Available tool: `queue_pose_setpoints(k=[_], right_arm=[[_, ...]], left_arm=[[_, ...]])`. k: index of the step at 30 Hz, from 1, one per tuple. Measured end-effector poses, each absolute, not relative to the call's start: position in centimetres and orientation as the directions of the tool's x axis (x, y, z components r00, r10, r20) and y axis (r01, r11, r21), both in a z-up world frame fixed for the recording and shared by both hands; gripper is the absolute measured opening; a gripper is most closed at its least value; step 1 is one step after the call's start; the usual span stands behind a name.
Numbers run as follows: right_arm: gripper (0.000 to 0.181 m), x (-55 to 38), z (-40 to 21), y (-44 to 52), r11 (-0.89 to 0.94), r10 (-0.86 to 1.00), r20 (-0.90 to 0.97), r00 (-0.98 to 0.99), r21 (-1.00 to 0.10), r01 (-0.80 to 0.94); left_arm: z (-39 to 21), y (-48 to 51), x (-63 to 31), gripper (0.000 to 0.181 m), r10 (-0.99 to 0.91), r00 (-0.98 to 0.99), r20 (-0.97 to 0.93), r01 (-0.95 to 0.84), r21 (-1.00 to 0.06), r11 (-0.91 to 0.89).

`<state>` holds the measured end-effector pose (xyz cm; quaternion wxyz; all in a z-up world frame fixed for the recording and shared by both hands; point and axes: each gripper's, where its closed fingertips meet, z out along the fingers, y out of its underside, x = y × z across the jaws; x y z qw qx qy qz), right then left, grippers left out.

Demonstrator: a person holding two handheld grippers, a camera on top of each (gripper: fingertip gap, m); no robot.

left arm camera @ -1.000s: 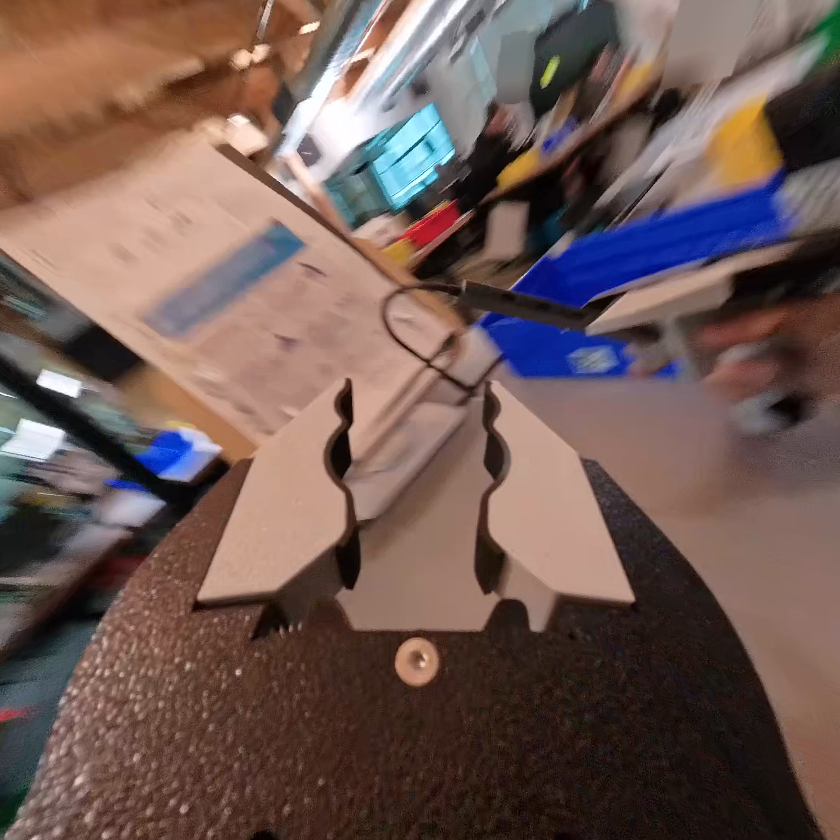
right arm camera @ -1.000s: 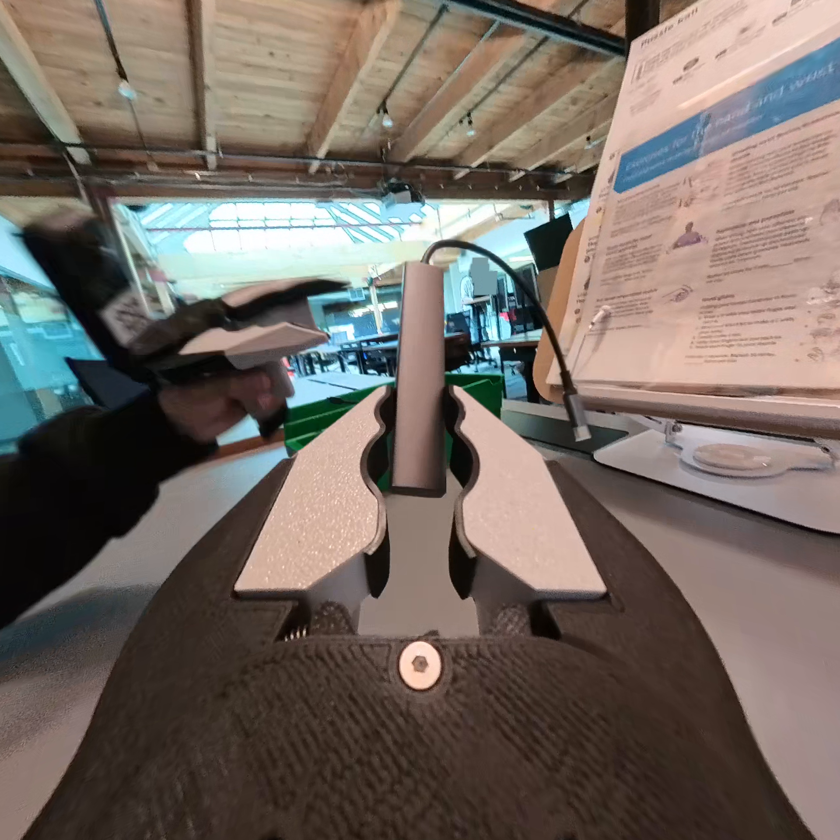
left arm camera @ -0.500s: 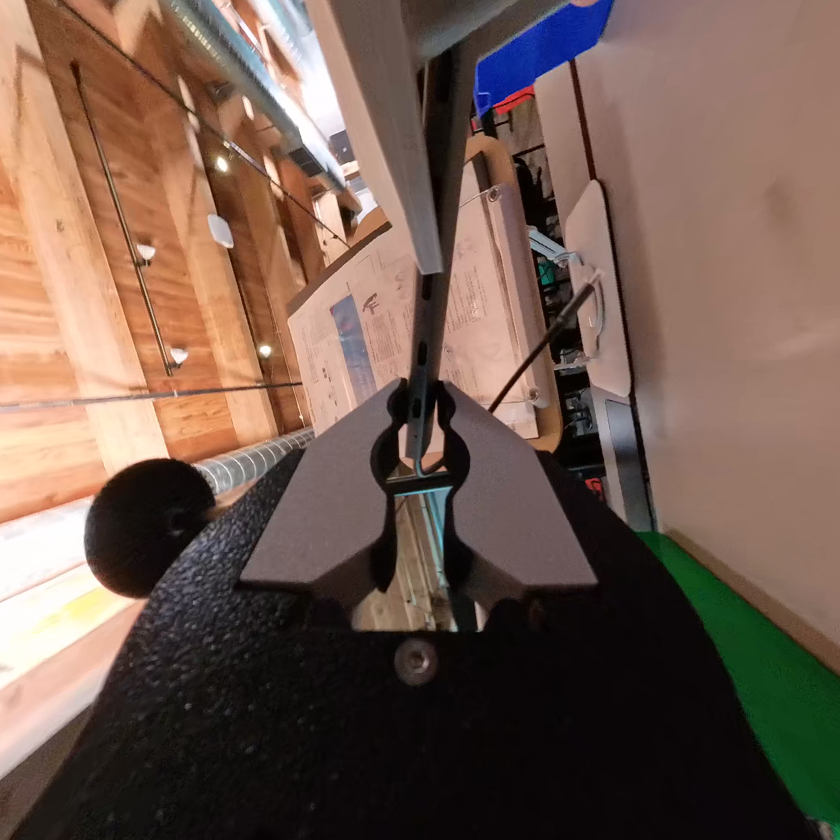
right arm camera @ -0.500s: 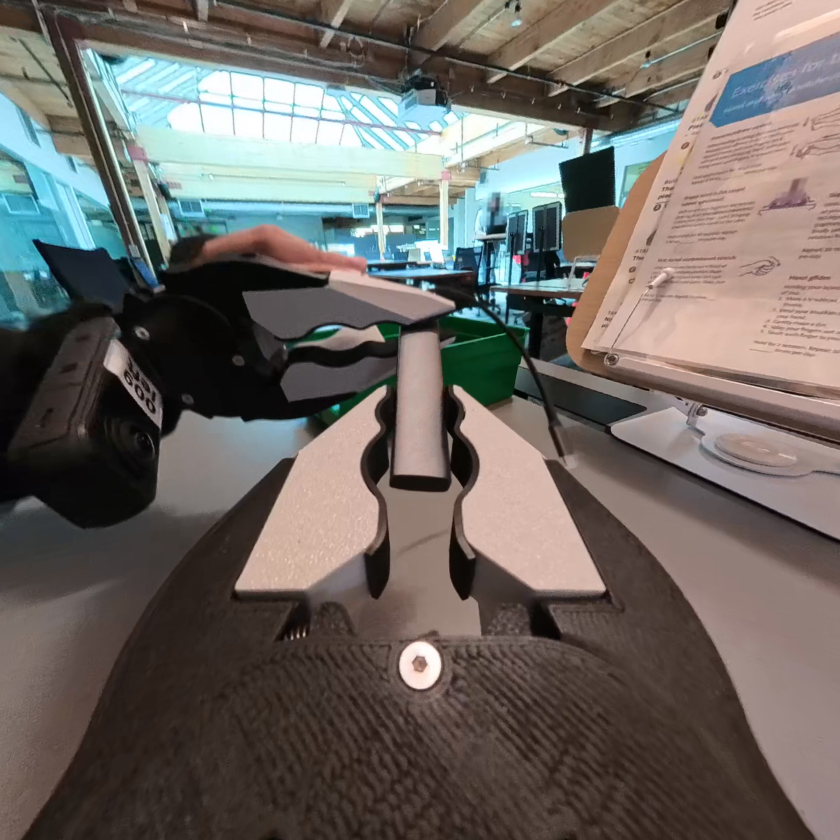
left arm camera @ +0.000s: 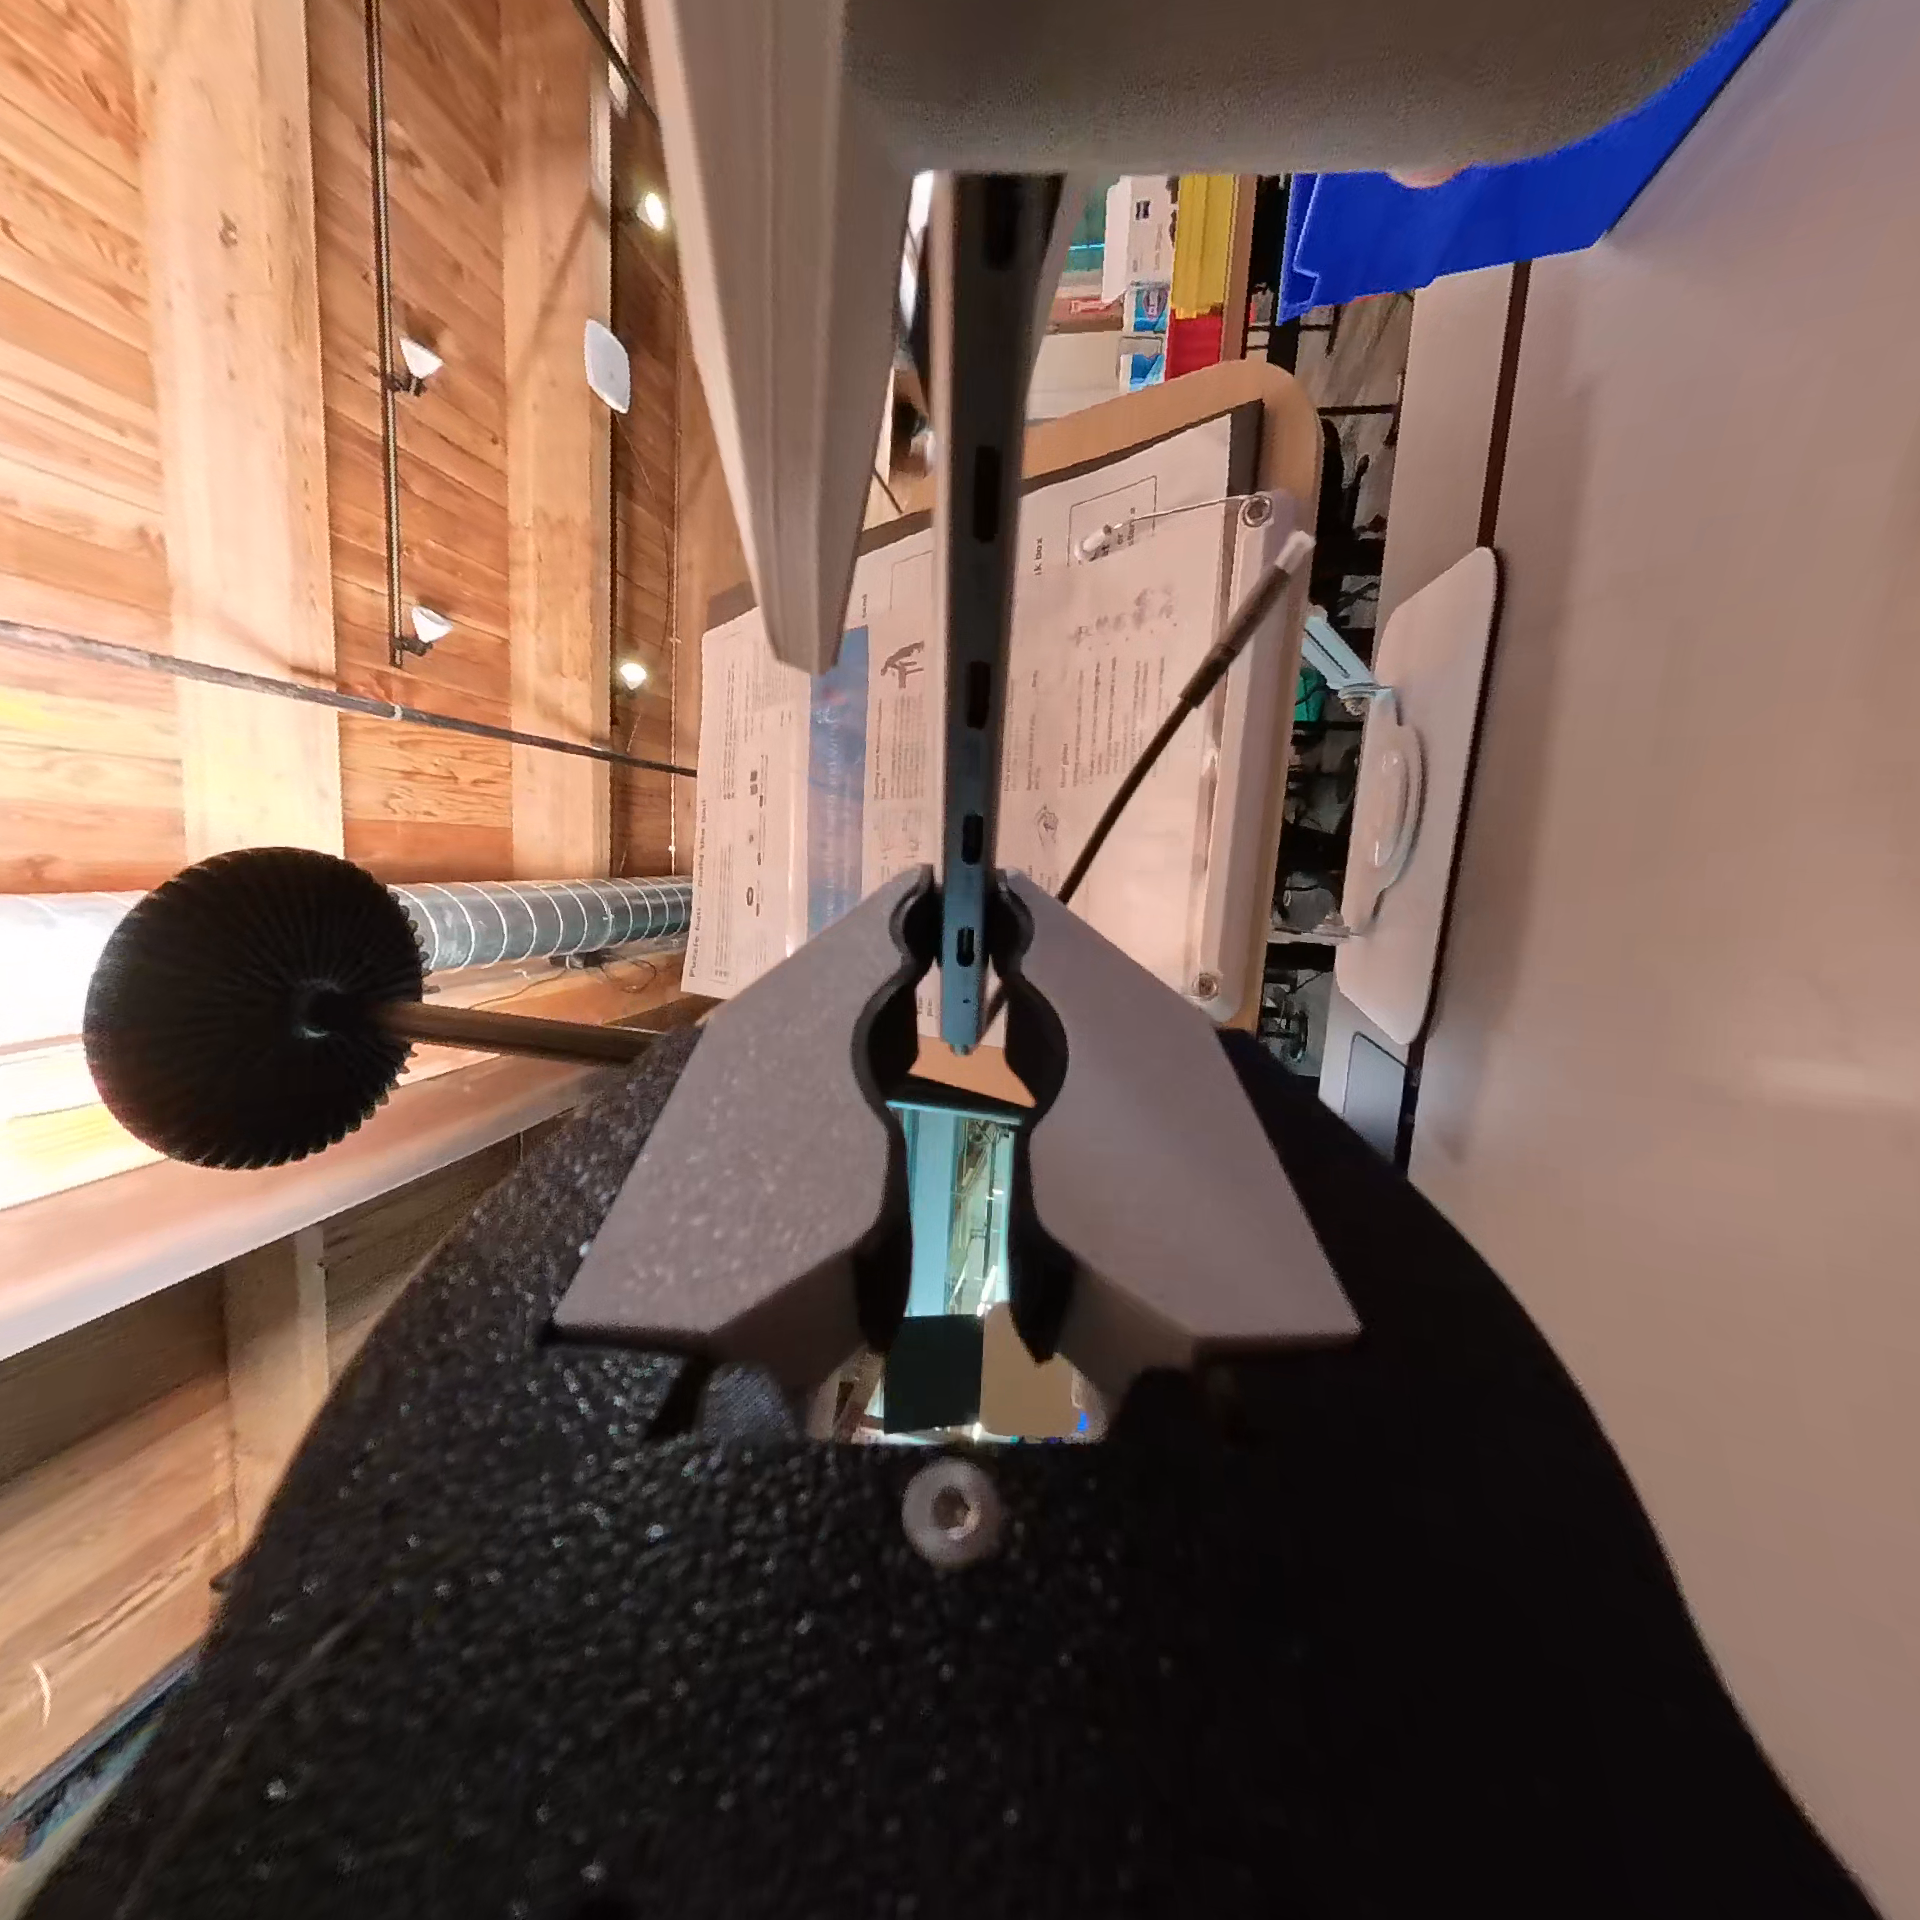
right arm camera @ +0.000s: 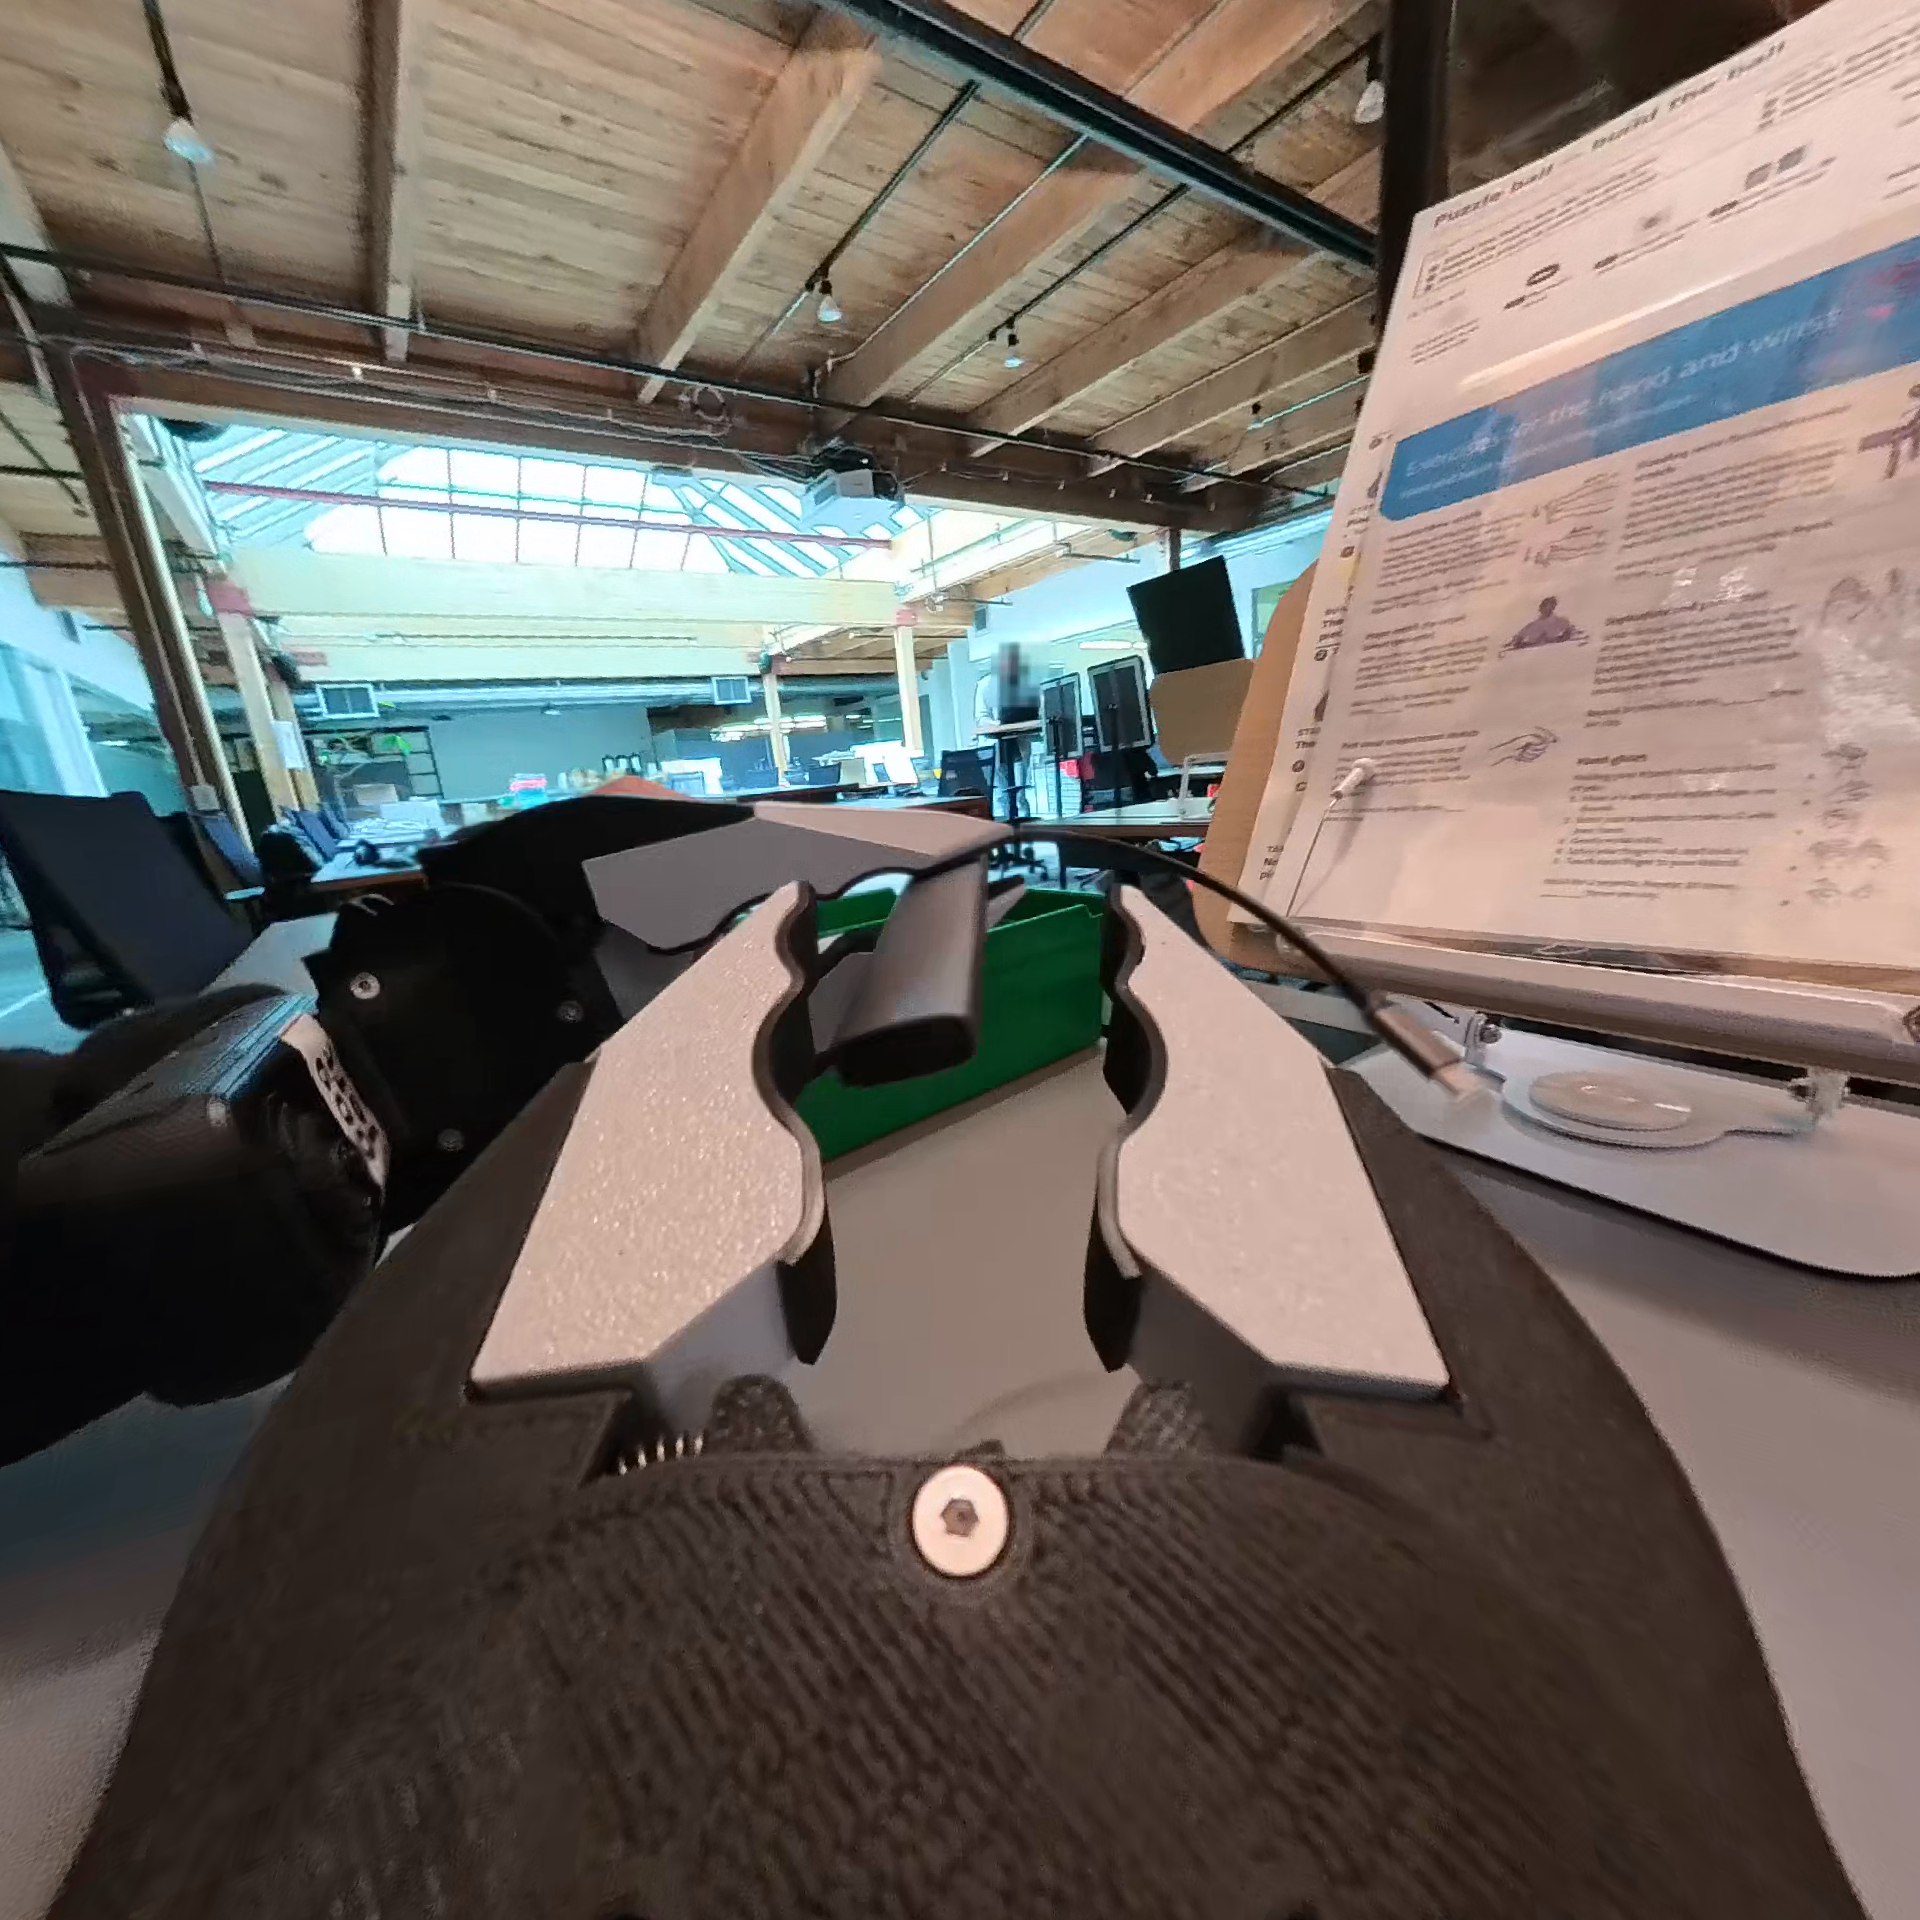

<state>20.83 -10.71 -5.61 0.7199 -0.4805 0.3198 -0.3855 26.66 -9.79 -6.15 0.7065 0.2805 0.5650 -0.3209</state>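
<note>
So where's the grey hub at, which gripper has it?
Done: left gripper is shut on the hub at its cable end. In hand: right gripper is open, its fingers flanking the other end, not clamping it. Remaining: the cable plug dangles free, plugged into nothing.

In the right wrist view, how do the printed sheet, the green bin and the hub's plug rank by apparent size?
1. Printed sheet, largest, though nearest the camera.
2. Green bin, partly hidden behind the fingers.
3. Plug, clearly smallest.

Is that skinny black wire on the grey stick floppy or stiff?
Probably floppy: the wire droops in a curve from the grey stick, its plug dangling. The stick looks stiff, staying straight though the left gripper pinches only one end.
</note>
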Motion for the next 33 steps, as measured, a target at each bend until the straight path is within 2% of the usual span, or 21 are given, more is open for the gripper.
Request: queue_pose_setpoints(k=[6, 11, 16, 18, 19, 21, 23, 27, 30, 33], right_arm=[[0.051, 21.3, -6.4, -10.1, 0.141, -0.892, -0.015, 0.451, -0.959, 0.247], [0.023, 21.8, -7.2, -10.5, 0.064, -0.918, 0.035, 0.394, -0.970, 0.235], [0.022, 21.8, -7.5, -10.4, 0.025, -0.915, 0.068, 0.397, -0.975, 0.222], [0.022, 21.8, -7.4, -10.5, 0.045, -0.917, 0.046, 0.397, -0.975, 0.217], [0.022, 21.9, -7.3, -10.9, 0.087, -0.916, 0.004, 0.400, -0.974, 0.211], [0.022, 21.9, -6.9, -12.0, 0.211, -0.895, -0.110, 0.432, -0.958, 0.194], [0.022, 21.8, -6.6, -13.6, 0.324, -0.871, -0.217, 0.442, -0.928, 0.184], [0.022, 21.6, -6.1, -15.0, 0.417, -0.836, -0.294, 0.464, -0.890, 0.187], [0.022, 21.7, -6.4, -14.8, 0.414, -0.835, -0.292, 0.467, -0.892, 0.182], [0.022, 22.0, -6.9, -15.1, 0.361, -0.872, -0.254, 0.417, -0.911, 0.200]], left_arm=[[-6.1, -10.4, 26.6, 0.007, -0.132, 0.156, -0.979, 0.771, 0.037, 0.635], [-6.5, -10.7, 26.5, 0.007, -0.114, 0.156, -0.981, 0.771, 0.049, 0.635], [-6.7, -10.8, 26.6, 0.007, -0.103, 0.150, -0.983, 0.773, 0.052, 0.633], [-6.7, -10.9, 26.7, 0.008, -0.118, 0.113, -0.987, 0.772, 0.012, 0.635], [-6.6, -10.8, 26.8, 0.012, -0.138, 0.076, -0.988, 0.770, -0.029, 0.637], [-6.0, -9.9, 27.1, 0.039, -0.209, -0.025, -0.978, 0.755, -0.155, 0.637], [-5.1, -8.3, 27.4, 0.048, -0.310, -0.150, -0.939, 0.727, -0.317, 0.609], [-4.4, -5.0, 26.9, 0.047, -0.449, -0.377, -0.810, 0.628, -0.580, 0.519], [-4.7, -2.3, 26.6, 0.042, -0.518, -0.485, -0.704, 0.509, -0.709, 0.488], [-5.5, 1.6, 27.2, 0.040, -0.613, -0.566, -0.551, 0.317, -0.832, 0.456]])
